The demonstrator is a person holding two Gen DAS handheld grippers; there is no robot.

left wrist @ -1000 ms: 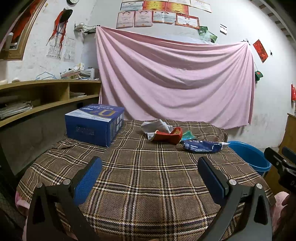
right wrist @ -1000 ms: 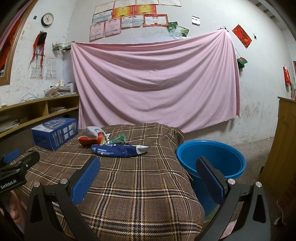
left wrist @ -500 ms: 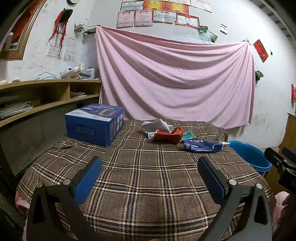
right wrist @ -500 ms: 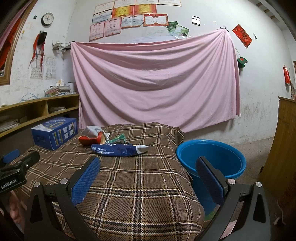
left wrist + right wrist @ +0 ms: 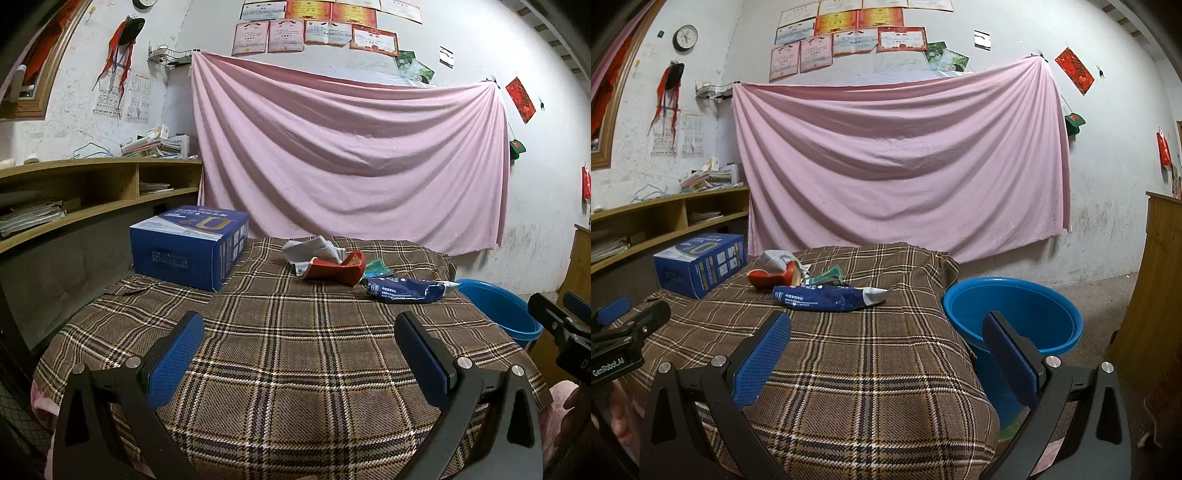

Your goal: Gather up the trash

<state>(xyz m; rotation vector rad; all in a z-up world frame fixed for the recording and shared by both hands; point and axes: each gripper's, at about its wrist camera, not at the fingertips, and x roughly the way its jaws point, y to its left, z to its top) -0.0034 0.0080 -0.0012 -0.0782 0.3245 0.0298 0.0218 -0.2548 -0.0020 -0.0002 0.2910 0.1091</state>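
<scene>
Counter [image 5: 295, 369] under a brown plaid cloth carries everything; landmark is the blue box [image 5: 188, 245] at its far left. One blue tub [image 5: 1012, 314] sits on the floor off the counter's right edge, well apart from the box, probably the trash bin. One blue box, likely not trash.

Trash, all right of the box toward the counter's far side: one blue wrapper [image 5: 406, 290] farthest from the box, closest to the tub side; one red packet [image 5: 338, 267] between the box and the wrapper; one grey crumpled bag [image 5: 312, 249] touching the red packet, just behind it; one small green packet [image 5: 375, 267] tucked between the red packet and the wrapper. Four pieces, none picked up yet.

Left claw [image 5: 299, 356] has its fingers spread wide, holding nothing, hovering over the near counter. Right claw [image 5: 886, 352] is likewise spread and empty, over the counter's right edge with the tub past it.

Risks: the wrapper is thin and flat, so a pinch could catch the cloth and drag it, shifting the pile. Red packet, grey bag and green packet overlap, so grabbing one may pull or scatter the others. A light wrapper could slip out or miss the tub.
</scene>
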